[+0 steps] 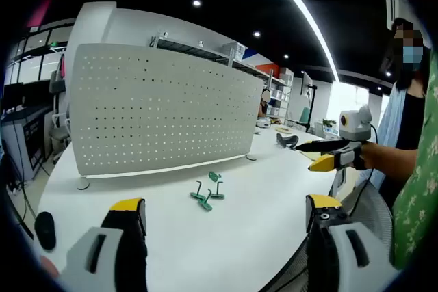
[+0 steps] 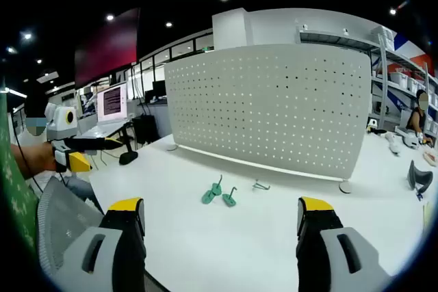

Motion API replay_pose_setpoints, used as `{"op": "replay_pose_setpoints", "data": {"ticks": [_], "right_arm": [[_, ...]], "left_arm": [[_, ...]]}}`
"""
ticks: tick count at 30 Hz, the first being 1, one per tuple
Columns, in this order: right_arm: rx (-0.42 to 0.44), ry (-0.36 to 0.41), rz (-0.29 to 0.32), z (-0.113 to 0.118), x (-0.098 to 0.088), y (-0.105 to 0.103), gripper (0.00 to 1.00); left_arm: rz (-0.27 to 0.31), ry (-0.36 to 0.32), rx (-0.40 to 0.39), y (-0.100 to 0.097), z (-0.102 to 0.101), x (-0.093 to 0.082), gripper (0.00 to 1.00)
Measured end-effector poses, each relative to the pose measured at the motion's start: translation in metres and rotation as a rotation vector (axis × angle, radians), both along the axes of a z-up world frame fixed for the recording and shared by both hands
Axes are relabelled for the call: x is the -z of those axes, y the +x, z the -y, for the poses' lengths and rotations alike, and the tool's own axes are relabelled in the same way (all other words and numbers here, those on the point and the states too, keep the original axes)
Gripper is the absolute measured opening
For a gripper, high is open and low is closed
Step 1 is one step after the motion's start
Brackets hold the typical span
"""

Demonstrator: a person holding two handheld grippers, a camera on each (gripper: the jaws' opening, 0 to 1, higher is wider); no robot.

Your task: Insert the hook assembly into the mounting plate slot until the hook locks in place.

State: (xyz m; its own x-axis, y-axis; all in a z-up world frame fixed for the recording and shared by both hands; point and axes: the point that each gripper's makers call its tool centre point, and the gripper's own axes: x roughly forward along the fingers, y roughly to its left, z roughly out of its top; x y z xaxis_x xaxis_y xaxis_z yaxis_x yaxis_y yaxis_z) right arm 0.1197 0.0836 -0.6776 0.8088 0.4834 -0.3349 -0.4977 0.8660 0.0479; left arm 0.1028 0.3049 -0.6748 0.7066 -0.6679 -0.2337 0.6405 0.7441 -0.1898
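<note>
A white, smooth bench (image 1: 226,230) carries an upright perforated panel (image 1: 161,111) — pale grey metal, dotted with rows of small round holes, standing on round feet. In front of it, near the middle of the bench, lie the green hooks (image 1: 207,194), small flat-based plastic pieces with thin bent wire prongs; in the right gripper view they (image 2: 220,195) rest just left of a bare wire hook (image 2: 260,185). Nothing touches them. The left claw (image 1: 226,220) hangs released, its yellow-tipped grey jaws well apart over the near bench edge. The right claw (image 2: 220,218) is likewise spread wide and empty — it also shows at the far right of the left gripper view (image 1: 327,156), held in a hand (image 1: 373,157).
</note>
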Motion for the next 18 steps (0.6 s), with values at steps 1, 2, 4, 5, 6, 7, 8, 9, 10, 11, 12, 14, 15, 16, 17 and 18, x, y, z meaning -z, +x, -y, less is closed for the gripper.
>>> {"op": "replay_pose_setpoints", "data": {"ticks": [1, 2, 4, 5, 6, 7, 8, 9, 10, 11, 12, 14, 15, 16, 17, 18], "right_arm": [[-0.003, 0.001, -0.001, -0.001, 0.0, 0.001, 0.93], [-0.008, 0.0, -0.002, -0.003, -0.001, 0.002, 0.93], [-0.02, -0.007, -0.008, -0.006, -0.001, 0.005, 0.91], [-0.023, -0.009, -0.007, -0.006, -0.001, 0.007, 0.91], [-0.026, -0.011, -0.007, -0.007, -0.002, 0.008, 0.91], [-0.035, -0.01, -0.012, -0.009, -0.002, 0.01, 0.9], [-0.035, -0.014, -0.014, -0.009, -0.001, 0.013, 0.89], [-0.039, -0.022, -0.015, -0.009, -0.001, 0.015, 0.89], [-0.04, -0.022, -0.018, -0.009, -0.001, 0.016, 0.88], [-0.045, -0.019, -0.017, -0.011, -0.002, 0.018, 0.87], [-0.048, -0.018, -0.019, -0.012, -0.003, 0.019, 0.86], [-0.051, -0.022, -0.024, -0.013, -0.002, 0.022, 0.84], [-0.055, -0.022, -0.03, -0.014, -0.001, 0.023, 0.83], [-0.056, -0.021, -0.03, -0.014, -0.002, 0.024, 0.82], [-0.056, -0.023, -0.029, -0.014, -0.003, 0.025, 0.81], [-0.06, -0.021, -0.031, -0.015, -0.003, 0.027, 0.79]], "left_arm": [[0.0, 0.001, 0.001, 0.0, 0.0, 0.0, 0.99], [-0.001, 0.001, 0.0, 0.0, -0.001, 0.0, 0.99], [0.001, 0.0, -0.004, -0.001, -0.002, 0.0, 0.99], [0.003, 0.0, -0.006, -0.001, -0.003, -0.001, 0.99], [0.004, 0.0, -0.006, -0.001, -0.003, -0.001, 0.99], [0.003, 0.0, -0.007, -0.001, -0.003, -0.001, 0.99], [0.004, 0.001, -0.008, -0.001, -0.003, -0.001, 0.99], [0.004, 0.0, -0.008, -0.001, -0.003, -0.001, 0.99], [0.003, 0.0, -0.008, -0.001, -0.003, -0.001, 0.99], [0.003, 0.0, -0.008, -0.002, -0.003, -0.001, 0.99], [0.003, 0.0, -0.008, -0.002, -0.003, 0.0, 0.99], [0.001, 0.001, -0.009, -0.002, -0.004, 0.0, 0.99], [0.0, 0.0, -0.01, -0.002, -0.004, 0.0, 0.99], [0.0, -0.001, -0.011, -0.002, -0.004, 0.0, 0.99], [0.0, -0.001, -0.012, -0.002, -0.004, 0.0, 0.99], [0.0, 0.0, -0.012, -0.002, -0.004, 0.0, 0.99]]}}
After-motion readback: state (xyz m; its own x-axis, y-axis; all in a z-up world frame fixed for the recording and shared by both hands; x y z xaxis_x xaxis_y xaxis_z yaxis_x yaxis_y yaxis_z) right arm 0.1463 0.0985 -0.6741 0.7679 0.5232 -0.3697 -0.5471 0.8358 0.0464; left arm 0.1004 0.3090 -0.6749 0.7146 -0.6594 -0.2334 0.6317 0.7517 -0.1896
